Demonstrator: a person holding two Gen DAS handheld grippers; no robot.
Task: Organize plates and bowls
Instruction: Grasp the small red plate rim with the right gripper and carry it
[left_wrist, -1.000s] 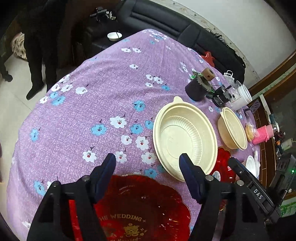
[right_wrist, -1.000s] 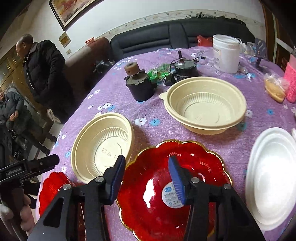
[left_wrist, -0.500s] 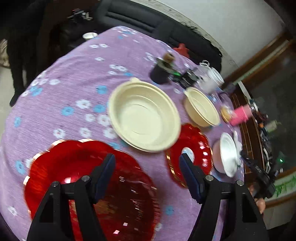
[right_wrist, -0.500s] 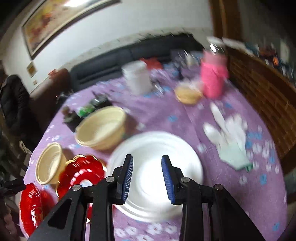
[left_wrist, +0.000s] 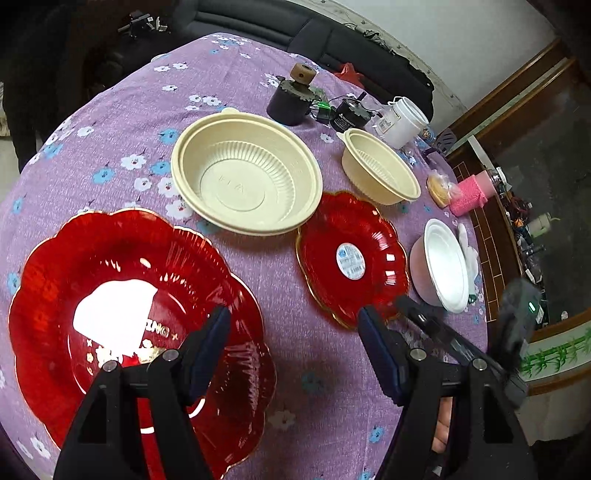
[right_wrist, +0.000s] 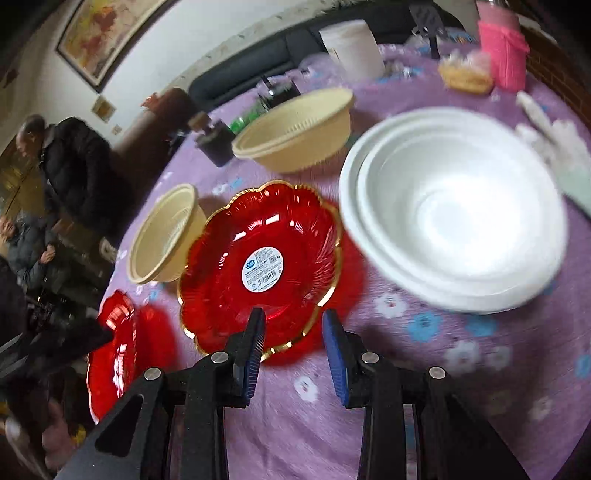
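Note:
A large red plate lies at the near left, under my open left gripper, whose left finger hangs over its right part. Beyond it stand a wide cream bowl, a second cream bowl, a small red plate with a sticker, and a white bowl. My right gripper hovers at the near rim of the small red plate. Its jaws are opening and the pads press on nothing. A stack of white bowls sits to its right.
The round table wears a purple flowered cloth. At the back stand a dark motor part, a white tub, a pink cup and a bagged snack. A glove lies far right. A person in a dark coat stands left.
The right view swung from over the white bowls back left to the small red plate, its jaws narrower than a second ago. The left gripper drew back, so the whole large red plate shows.

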